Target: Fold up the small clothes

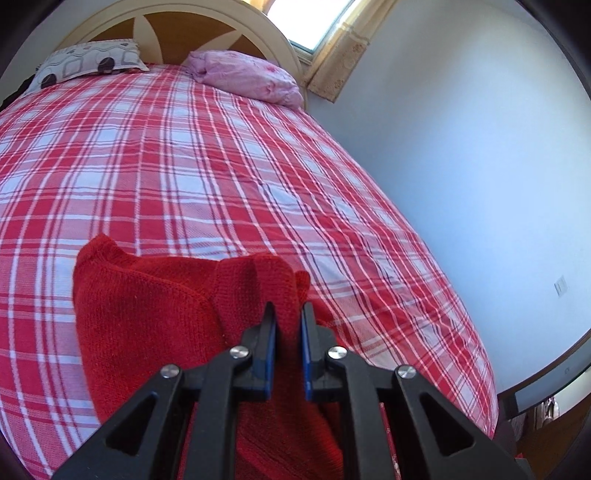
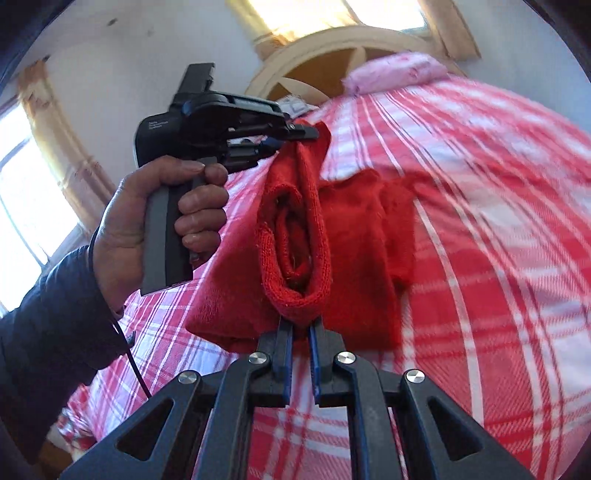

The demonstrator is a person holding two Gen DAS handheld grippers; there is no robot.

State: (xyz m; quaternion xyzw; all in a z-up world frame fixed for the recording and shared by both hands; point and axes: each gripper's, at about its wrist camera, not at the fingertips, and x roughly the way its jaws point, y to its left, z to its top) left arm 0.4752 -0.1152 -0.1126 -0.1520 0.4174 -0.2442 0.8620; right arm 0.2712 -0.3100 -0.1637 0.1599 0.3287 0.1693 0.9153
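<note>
A small red knitted sweater (image 1: 147, 317) hangs between both grippers above the red-and-white plaid bed (image 1: 221, 166). My left gripper (image 1: 288, 310) is shut on a fold of the sweater's upper edge. In the right wrist view my right gripper (image 2: 301, 323) is shut on the ribbed rim of the sweater (image 2: 295, 236), an opening gaping just past its fingers. The left gripper (image 2: 295, 134), held in a hand, pinches the sweater's far corner at the upper middle there. The rest of the sweater droops to the bed.
A patterned pillow (image 1: 88, 64) and a pink pillow (image 1: 243, 74) lie at the headboard (image 1: 199, 33). A white wall (image 1: 461, 147) runs along the bed's right side. Windows (image 2: 22, 206) stand at the left and behind the headboard.
</note>
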